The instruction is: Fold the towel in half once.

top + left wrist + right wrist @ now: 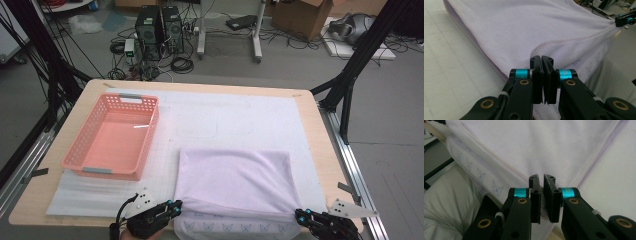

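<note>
A pale lavender cloth (232, 180) lies folded on the near middle of the table, and its printed lower layer (235, 227) hangs over the front edge. My left gripper (177, 204) is shut on the cloth's near left corner. In the left gripper view the jaws (542, 58) press together with the stitched hem (524, 25) caught between them. My right gripper (298, 214) is shut on the near right corner. In the right gripper view a fold of the cloth (549, 145) sits pinched between its jaws (542, 177). The right gripper (624, 20) also appears far off in the left gripper view.
A pink plastic basket (112, 137) stands empty at the left of the table. A white foam mat (240, 115) covers most of the wooden tabletop (310, 130). Black frame legs, computers and cables are on the floor beyond the table.
</note>
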Demonstrator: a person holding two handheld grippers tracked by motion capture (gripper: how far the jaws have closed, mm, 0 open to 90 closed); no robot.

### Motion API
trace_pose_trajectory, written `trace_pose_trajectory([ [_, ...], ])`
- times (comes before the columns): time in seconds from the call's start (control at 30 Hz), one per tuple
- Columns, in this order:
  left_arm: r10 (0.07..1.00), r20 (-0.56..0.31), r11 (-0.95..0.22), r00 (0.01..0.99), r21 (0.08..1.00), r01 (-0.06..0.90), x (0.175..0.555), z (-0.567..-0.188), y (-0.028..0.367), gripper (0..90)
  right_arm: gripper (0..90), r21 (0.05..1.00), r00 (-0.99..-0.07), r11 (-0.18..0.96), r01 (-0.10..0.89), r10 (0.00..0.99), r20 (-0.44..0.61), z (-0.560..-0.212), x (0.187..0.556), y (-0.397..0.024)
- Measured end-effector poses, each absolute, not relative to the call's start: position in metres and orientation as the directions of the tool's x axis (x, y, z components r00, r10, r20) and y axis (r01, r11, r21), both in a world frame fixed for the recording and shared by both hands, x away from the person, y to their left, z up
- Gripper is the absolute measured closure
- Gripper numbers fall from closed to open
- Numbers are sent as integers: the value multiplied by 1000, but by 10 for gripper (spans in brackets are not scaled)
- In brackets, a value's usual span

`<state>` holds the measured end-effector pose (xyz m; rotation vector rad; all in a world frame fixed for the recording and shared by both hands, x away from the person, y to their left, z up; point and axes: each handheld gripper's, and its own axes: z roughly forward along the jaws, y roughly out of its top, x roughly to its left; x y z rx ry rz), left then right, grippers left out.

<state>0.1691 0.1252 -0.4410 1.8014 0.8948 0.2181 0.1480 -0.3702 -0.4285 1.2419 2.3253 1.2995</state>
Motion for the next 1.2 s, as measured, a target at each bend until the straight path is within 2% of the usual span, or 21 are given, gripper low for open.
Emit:
trace_pose_trajectory([
  [0.03,660,-268,-140,702,874,465,170,-440,125,847,795,778,-629,263,571,748,209,-429,148,-370],
  [0.07,664,-279,-116,694,878,464,173,-439,126,775,697,778,-623,257,573,753,211,-429,148,-370],
  [0.1,668,-292,-97,685,878,469,177,-438,127,660,657,780,-610,240,578,762,217,-429,149,-370],
  [0.13,673,-295,-86,678,880,468,181,-436,128,589,643,787,-607,229,573,764,220,-427,150,-370],
  [0.2,693,-286,-62,662,891,450,189,-431,132,517,621,803,-594,208,559,776,212,-424,155,-372],
  [0.37,701,-272,-43,659,906,420,220,-423,137,511,658,808,-548,197,555,818,176,-423,177,-373],
  [0.47,695,-279,-44,663,903,427,242,-420,136,515,715,805,-530,211,555,835,146,-424,202,-368],
  [0.73,678,-298,-95,672,871,481,290,-429,123,515,740,780,-538,264,567,836,108,-427,270,-349],
  [0.87,705,-304,-85,641,862,501,303,-436,118,542,726,774,-533,239,586,833,147,-437,301,-338],
  [1.0,739,-278,-113,614,847,520,315,-440,115,557,773,753,-509,269,600,855,100,-448,318,-334],
  [1.1,768,-264,-115,583,839,531,324,-444,115,520,774,750,-420,240,616,906,54,-447,322,-344],
  [1.17,787,-259,-105,559,838,536,327,-447,116,475,789,755,-373,196,626,925,70,-446,323,-352],
  [1.2,795,-250,-110,553,837,536,329,-448,116,468,736,752,-351,183,633,934,68,-446,322,-355],
])
